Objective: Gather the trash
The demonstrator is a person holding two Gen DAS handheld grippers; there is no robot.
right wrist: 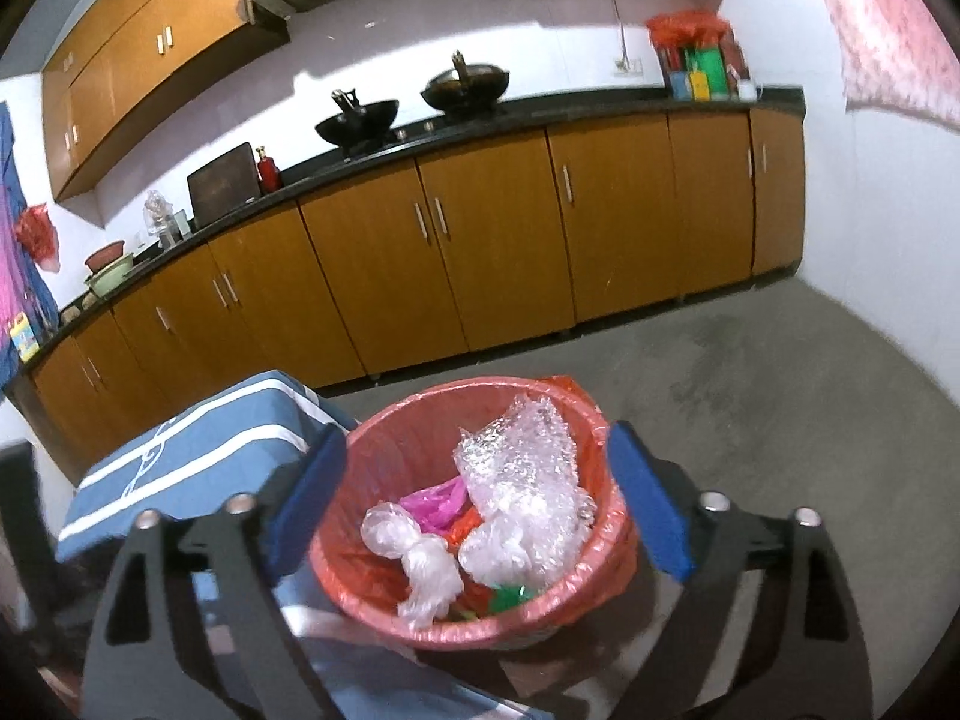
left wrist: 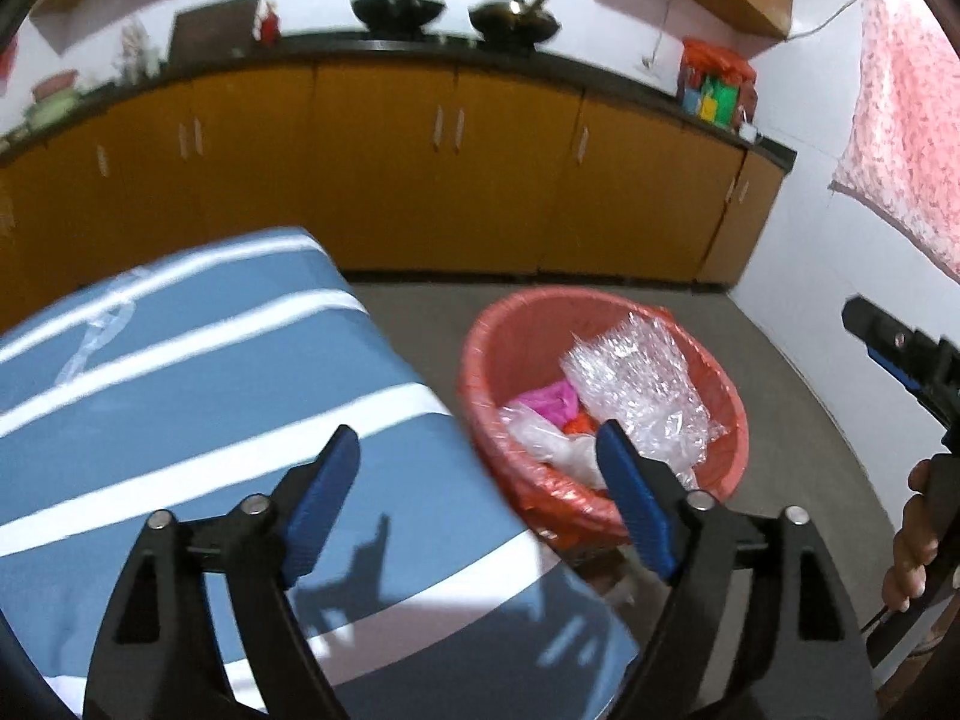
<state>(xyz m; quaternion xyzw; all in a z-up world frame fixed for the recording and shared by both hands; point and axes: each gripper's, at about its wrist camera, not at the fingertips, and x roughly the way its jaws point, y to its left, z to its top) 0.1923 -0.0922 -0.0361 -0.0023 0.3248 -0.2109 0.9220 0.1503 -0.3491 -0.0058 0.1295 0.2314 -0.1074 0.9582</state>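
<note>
Left gripper (left wrist: 477,468) and right gripper (right wrist: 477,477): fingers spread wide, gripping nothing. Crumpled plastic trash (right wrist: 516,498) inside red-lined bin (right wrist: 372,576) on floor, beside striped blue bench (left wrist: 180,372).

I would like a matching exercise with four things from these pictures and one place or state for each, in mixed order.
Things:
1. bubble wrap
2. plastic strip
3. woks
4. left gripper

Places or states:
A. on the counter
B. open, holding nothing
C. inside the red bin
D. on the striped cloth

Pairs: 1-C, 2-D, 3-A, 4-B
</note>
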